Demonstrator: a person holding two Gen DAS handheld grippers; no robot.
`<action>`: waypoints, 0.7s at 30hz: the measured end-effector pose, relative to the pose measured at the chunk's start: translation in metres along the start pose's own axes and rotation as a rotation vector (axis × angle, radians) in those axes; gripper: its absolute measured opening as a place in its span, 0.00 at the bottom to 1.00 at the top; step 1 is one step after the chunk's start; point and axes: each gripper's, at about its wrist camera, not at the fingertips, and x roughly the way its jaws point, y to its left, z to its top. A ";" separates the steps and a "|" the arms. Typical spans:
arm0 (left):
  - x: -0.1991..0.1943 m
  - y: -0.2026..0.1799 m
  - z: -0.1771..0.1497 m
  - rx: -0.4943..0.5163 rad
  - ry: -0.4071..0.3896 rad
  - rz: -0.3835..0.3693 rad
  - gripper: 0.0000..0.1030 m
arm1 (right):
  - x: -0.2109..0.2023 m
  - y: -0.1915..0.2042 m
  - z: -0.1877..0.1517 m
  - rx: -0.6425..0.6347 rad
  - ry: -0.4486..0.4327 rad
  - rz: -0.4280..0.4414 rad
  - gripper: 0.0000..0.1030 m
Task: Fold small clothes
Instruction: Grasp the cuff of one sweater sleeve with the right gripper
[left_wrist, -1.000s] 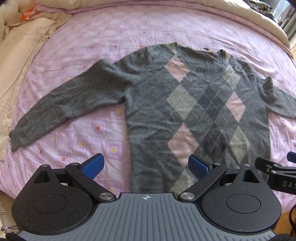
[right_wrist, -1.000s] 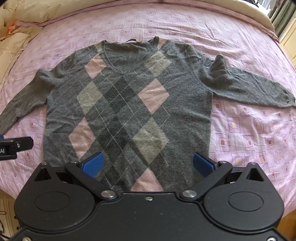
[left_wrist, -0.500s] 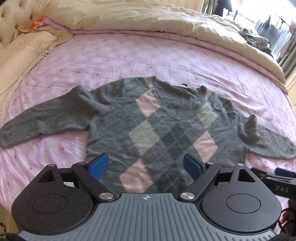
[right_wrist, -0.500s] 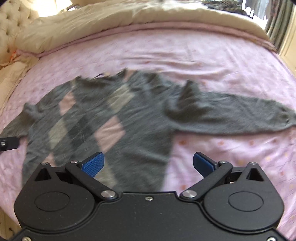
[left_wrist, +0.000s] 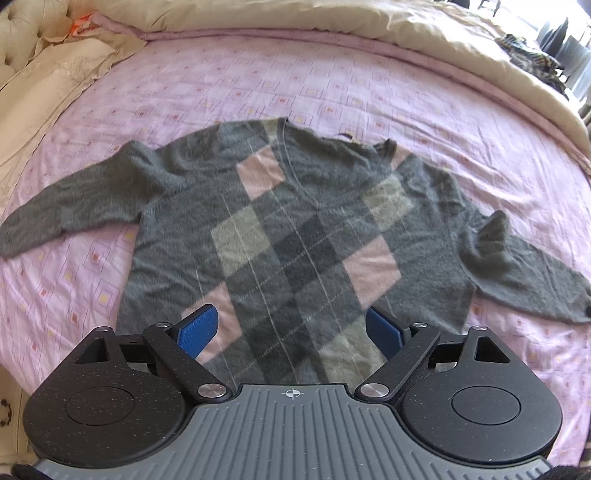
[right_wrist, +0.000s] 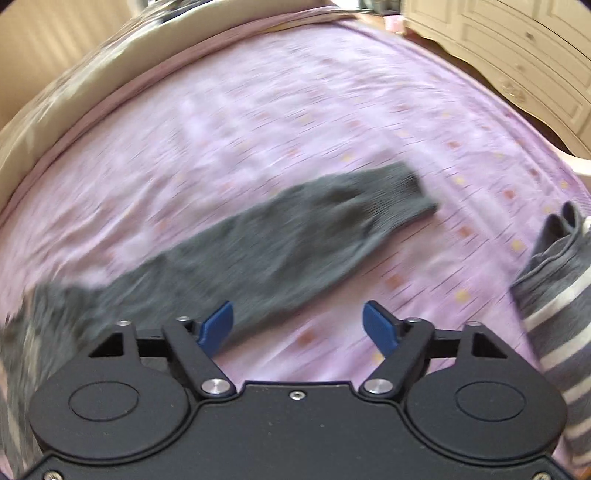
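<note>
Right gripper (right_wrist: 298, 326) swung rightward, now over one sweater sleeve (right_wrist: 295, 236). One argyle sweater (left_wrist: 303, 236) spread flat on bed (left_wrist: 332, 85). Left gripper (left_wrist: 290, 328) above hem. Both grippers wide apart, nothing held.

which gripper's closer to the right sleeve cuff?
Right. The right gripper hangs open over that sleeve, its cuff just ahead. The left gripper hovers at the sweater's hem.

sweater (left_wrist: 295, 236): grey, pink-olive argyle | sheet (left_wrist: 332, 81): lilac, small squares | garment (right_wrist: 554, 317): grey-white stripes

Both views above sweater (left_wrist: 303, 236)
</note>
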 end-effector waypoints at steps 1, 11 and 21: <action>0.001 -0.001 0.000 -0.004 0.009 0.010 0.85 | 0.005 -0.011 0.008 0.031 -0.009 -0.002 0.70; 0.002 -0.006 0.001 -0.029 0.063 0.086 0.85 | 0.057 -0.063 0.036 0.258 -0.043 0.047 0.65; 0.004 -0.005 -0.002 0.004 0.075 0.123 0.85 | 0.066 -0.078 0.036 0.387 -0.127 0.068 0.11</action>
